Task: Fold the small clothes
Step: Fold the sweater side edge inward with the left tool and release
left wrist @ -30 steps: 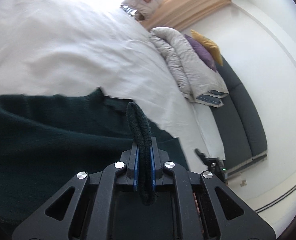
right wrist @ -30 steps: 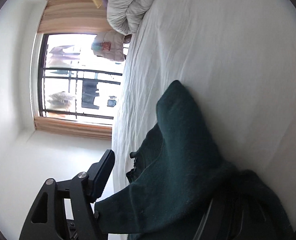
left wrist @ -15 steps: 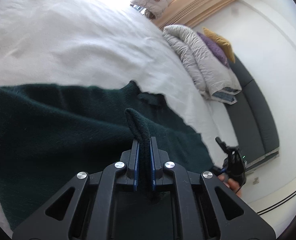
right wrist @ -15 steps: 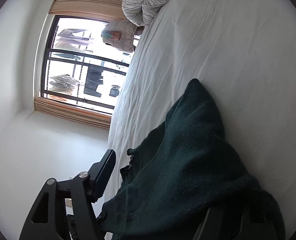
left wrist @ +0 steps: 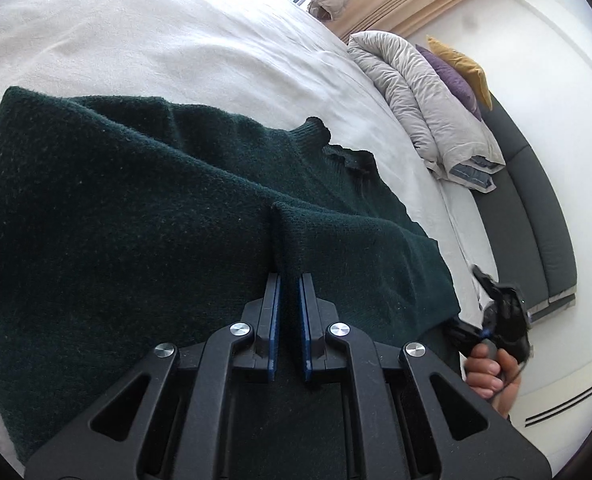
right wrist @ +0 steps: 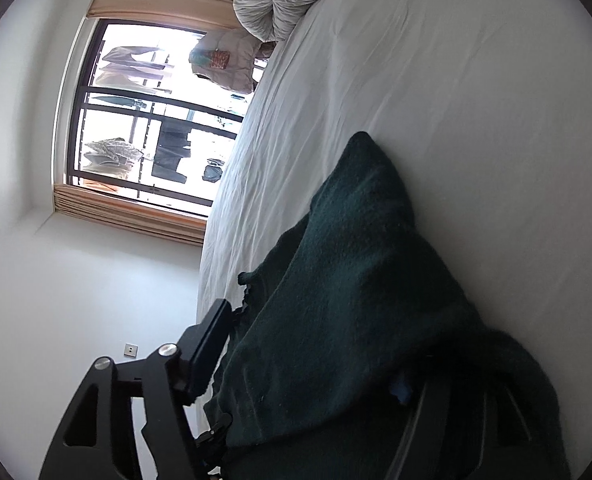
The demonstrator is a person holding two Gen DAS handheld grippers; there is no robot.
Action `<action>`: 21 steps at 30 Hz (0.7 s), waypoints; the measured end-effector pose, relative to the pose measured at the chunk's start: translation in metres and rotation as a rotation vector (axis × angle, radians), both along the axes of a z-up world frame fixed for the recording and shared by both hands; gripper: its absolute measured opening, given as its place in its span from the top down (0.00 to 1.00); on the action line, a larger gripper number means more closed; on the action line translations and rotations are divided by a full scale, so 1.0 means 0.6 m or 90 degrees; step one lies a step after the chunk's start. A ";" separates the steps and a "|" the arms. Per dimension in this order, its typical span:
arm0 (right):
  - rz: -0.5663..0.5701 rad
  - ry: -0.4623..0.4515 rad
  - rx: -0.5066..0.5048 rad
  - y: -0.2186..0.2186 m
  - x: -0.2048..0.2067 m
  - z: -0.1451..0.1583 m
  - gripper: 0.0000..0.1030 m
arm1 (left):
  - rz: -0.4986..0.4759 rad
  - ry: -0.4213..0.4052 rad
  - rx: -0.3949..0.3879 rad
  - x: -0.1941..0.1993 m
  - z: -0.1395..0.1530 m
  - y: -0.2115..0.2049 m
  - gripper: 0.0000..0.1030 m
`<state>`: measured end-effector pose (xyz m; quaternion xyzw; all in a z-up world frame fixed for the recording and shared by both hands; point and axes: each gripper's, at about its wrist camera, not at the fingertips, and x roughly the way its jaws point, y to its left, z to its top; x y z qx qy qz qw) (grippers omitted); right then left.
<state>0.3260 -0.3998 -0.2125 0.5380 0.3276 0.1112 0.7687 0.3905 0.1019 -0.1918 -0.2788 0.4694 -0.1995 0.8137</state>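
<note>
A dark green knitted sweater lies spread on the white bed sheet. My left gripper is shut on a raised fold of it, low over the fabric. In the right wrist view the sweater is bunched up and draped over one side of my right gripper. Its jaws are opening and stand wide. One finger shows bare beside the cloth; the other is hidden under it. The left wrist view shows the right gripper at the sweater's right edge, held by a hand.
A folded grey duvet with a purple pillow and a yellow pillow lies at the head of the bed. A dark padded headboard runs behind it. A large window is past the bed's far edge.
My left gripper has sunk toward the bed with the fold in it, and the sweater now lies flatter and wider on the sheet. The right gripper has come into the left wrist view.
</note>
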 end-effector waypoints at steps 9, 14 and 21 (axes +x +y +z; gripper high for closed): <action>-0.131 -0.015 0.104 -0.106 -0.141 0.029 0.12 | 0.000 0.008 0.004 0.001 0.002 -0.007 0.92; -0.089 -0.046 0.052 -0.089 -0.143 0.075 0.13 | 0.017 0.004 0.051 -0.021 0.032 0.000 0.92; 0.015 0.000 0.040 0.012 -0.072 0.069 0.14 | -0.003 -0.115 0.089 -0.035 0.129 -0.053 0.92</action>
